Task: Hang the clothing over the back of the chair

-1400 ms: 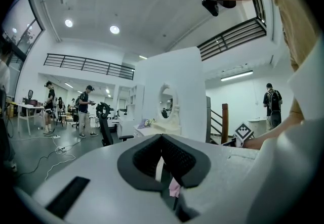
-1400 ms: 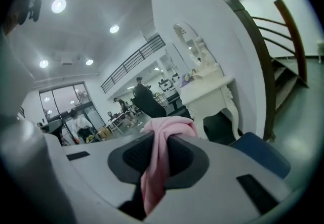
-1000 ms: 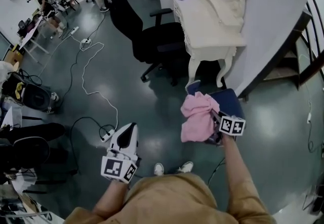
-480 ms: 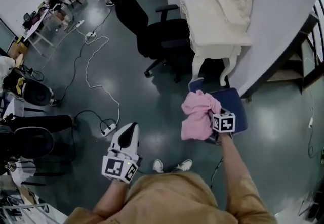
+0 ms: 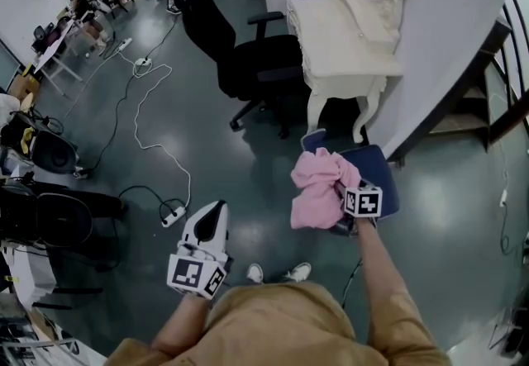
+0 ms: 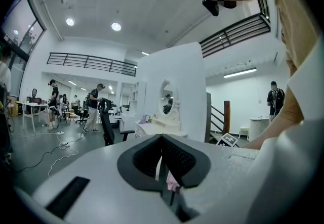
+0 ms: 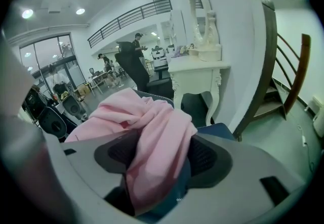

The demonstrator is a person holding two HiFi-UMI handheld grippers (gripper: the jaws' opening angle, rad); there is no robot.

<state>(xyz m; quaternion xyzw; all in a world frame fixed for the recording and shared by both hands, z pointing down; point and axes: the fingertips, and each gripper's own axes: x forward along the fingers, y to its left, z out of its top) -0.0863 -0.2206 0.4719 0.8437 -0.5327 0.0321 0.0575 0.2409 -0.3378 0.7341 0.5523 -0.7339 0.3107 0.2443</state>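
A pink garment (image 5: 312, 191) lies bunched over the back of a blue chair (image 5: 378, 168) just ahead of my feet. My right gripper (image 5: 337, 191) is at the garment's right side and points down into it. In the right gripper view the pink cloth (image 7: 152, 132) hangs loosely between the pads of the right gripper (image 7: 158, 163), above the blue chair (image 7: 217, 131). Its jaws have just been opening and stand apart. My left gripper (image 5: 211, 214) is held low at the left, away from the chair. In its own view the left gripper (image 6: 163, 165) holds nothing, pads together.
A black office chair (image 5: 248, 59) and a white dressing table (image 5: 343, 34) with a mirror stand beyond the blue chair. Cables and a power strip (image 5: 173, 217) lie on the floor at the left. A staircase (image 5: 496, 92) is at the right; people (image 5: 70, 1) work at far desks.
The right gripper has sunk a little and rolled at the chair back, and the pink garment has settled lower over it. The left gripper has stayed where it was.
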